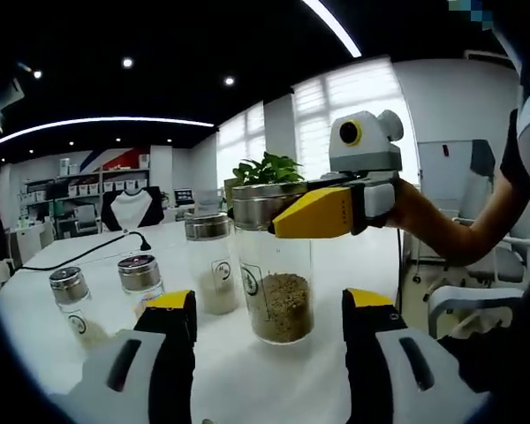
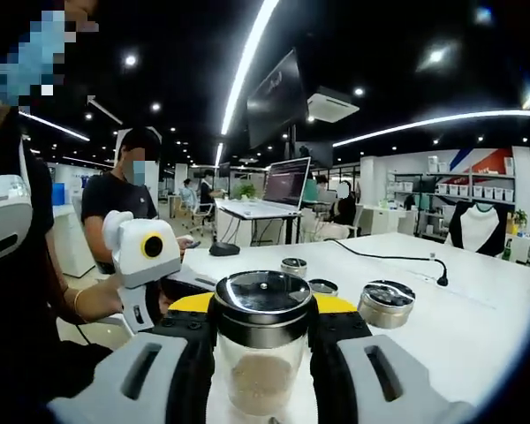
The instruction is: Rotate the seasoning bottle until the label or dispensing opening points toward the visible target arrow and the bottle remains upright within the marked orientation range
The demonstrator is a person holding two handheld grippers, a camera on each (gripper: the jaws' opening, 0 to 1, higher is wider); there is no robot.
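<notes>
Right hand-held gripper (image 2: 263, 353) clamped on upright seasoning bottle (image 1: 278, 265), left hand-held gripper (image 1: 269, 322) spread, holding nothing

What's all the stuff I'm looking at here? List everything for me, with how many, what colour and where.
Seasoning bottle: one, clear glass, brown granules, steel lid, on the table, clamped at the lid.
Other bottles: three, clear glass, pale contents, metal lids, in a row beside it.
Table: one, white, under the bottles.
Cable: one, black, lying across the table.
Plant: one, green, behind the bottles.
Laptop: one, dark, on a far desk.
Shelves: white, with boxes, along the wall.
Left gripper: yellow and black jaws, open, either side of the bottle's base.
Right gripper: yellow and black, shut around the bottle's lid.
</notes>
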